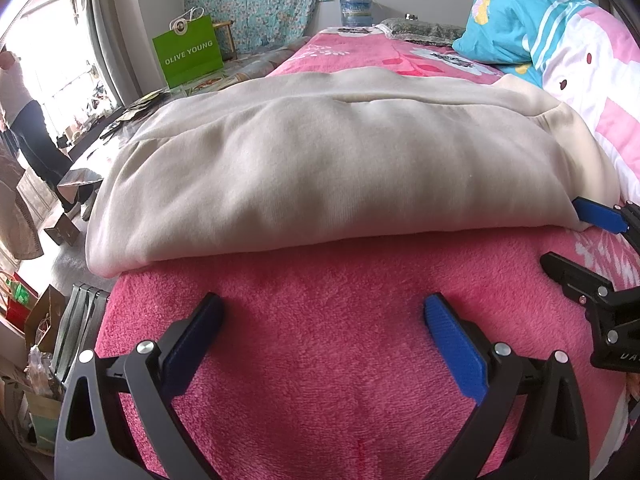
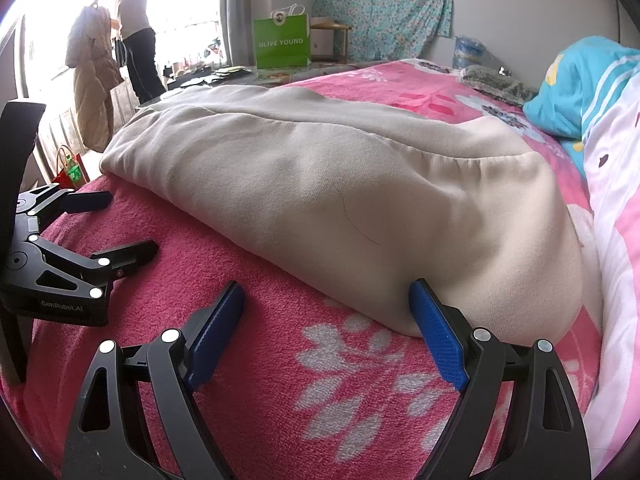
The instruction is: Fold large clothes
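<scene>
- Left wrist view shows the pink blanket [image 1: 320,340] covering the bed, with the beige garment [image 1: 320,168] lying folded across it, beyond both tools.
- The garment's long axis runs side to side across this view, so its near folded edge faces the tools broadside; its far edge points toward the blue pillow [image 1: 508,28].
- Measured from the garment's near edge, the right tool [image 2: 326,312] is the closer one: in the right wrist view its right-hand pad sits just at the cloth's rounded right end, touching or nearly so, and which cannot be told.
- The left tool [image 1: 322,328] sits back from that same edge, over bare blanket, facing the garment's middle and left part.
- Both tools stand spread wide with nothing between the pads.
- Judging from this, the next fold would call for a reach forward to the near edge, the left tool having more ground to cover.
</scene>
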The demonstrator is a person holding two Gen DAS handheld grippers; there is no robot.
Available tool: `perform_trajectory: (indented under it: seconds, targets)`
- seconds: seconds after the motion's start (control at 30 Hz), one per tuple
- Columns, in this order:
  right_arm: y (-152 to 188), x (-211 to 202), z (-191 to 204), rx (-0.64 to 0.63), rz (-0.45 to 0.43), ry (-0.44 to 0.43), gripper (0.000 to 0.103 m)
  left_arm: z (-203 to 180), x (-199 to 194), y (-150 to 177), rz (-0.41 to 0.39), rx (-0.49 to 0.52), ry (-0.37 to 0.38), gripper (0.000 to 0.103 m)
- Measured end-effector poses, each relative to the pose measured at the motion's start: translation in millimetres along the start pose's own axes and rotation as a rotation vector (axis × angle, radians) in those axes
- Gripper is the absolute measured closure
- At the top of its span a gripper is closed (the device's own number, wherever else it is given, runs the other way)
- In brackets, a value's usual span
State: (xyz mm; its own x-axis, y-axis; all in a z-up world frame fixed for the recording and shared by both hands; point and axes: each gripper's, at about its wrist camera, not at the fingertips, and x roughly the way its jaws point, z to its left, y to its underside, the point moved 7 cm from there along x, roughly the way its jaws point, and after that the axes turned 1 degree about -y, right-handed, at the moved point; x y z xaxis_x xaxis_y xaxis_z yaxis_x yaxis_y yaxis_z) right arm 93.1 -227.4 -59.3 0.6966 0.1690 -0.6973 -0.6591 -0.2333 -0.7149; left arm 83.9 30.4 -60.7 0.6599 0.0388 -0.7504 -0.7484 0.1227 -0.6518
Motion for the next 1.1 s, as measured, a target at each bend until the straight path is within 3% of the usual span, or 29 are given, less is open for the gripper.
perform_trajectory:
  seconds: [0.23,1.1]
  targets:
    - [-1.1,-2.4,0.6,0.02,-0.006,-0.034,0.02,-0.2,0.1,-0.7,0.0,0.0,0.0,0.004]
    - [-0.6,-3.1,0.4,0.008,-0.012,-0.021,0.02,0.8,-0.4,-0.7,-0.005,0.002,-0.003,0.004]
